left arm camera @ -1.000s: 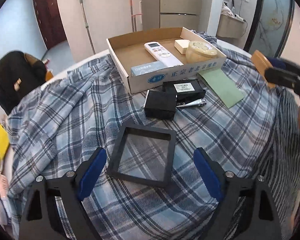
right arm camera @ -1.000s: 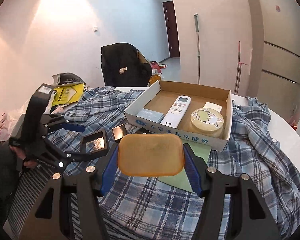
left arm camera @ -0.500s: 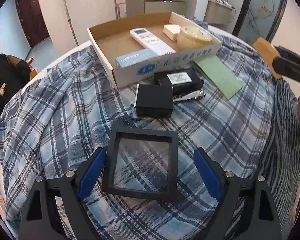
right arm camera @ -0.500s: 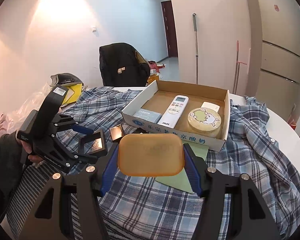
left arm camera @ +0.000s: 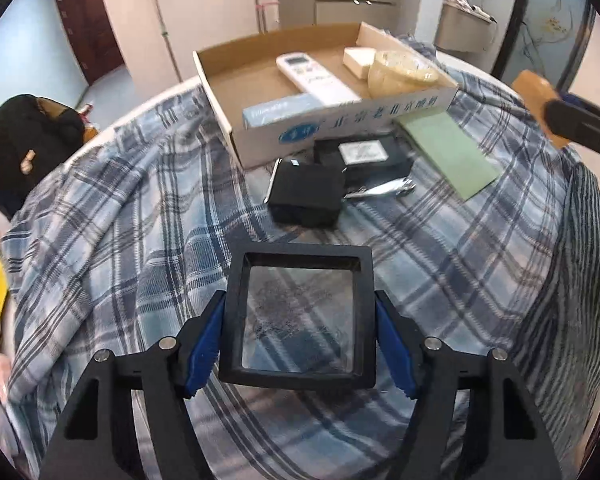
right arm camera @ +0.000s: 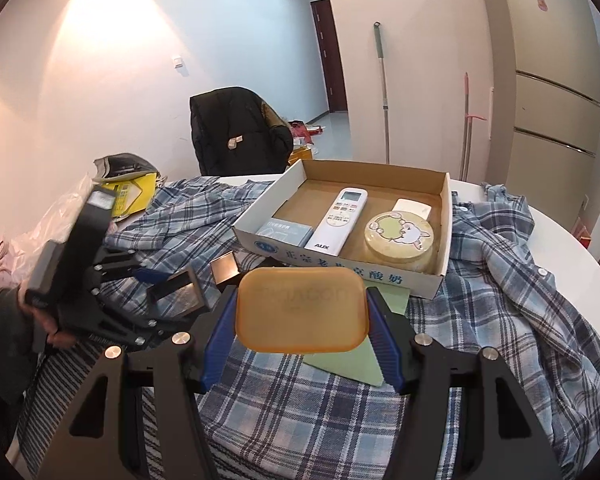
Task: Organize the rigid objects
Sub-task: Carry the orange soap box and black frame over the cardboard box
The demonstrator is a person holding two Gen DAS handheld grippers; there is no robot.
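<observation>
My left gripper (left arm camera: 298, 344) is shut on a black square frame box with a clear window (left arm camera: 300, 312), its blue pads against both sides, just above the plaid cloth. My right gripper (right arm camera: 302, 340) is shut on an orange rounded case (right arm camera: 302, 310) and holds it in the air short of the cardboard box (right arm camera: 340, 276). The box holds a white remote (right arm camera: 338, 220), a round yellow tin (right arm camera: 399, 236), a white block (right arm camera: 413, 208) and a blue-grey pack (right arm camera: 286, 231). In the right wrist view the left gripper (right arm camera: 172, 284) shows at the left with the frame.
On the cloth before the box lie a black block (left arm camera: 306, 196), a black labelled box (left arm camera: 362, 156), nail clippers (left arm camera: 384, 190) and a green sheet (left arm camera: 448, 152). A plaid shirt (right arm camera: 520, 300) covers the round white table (right arm camera: 572, 264). A jacket-draped chair (right arm camera: 240, 132) stands behind.
My left gripper has come forward and closed its fingers on the black frame box, which it was open around before. My right gripper has stayed shut on the orange case, nearly still.
</observation>
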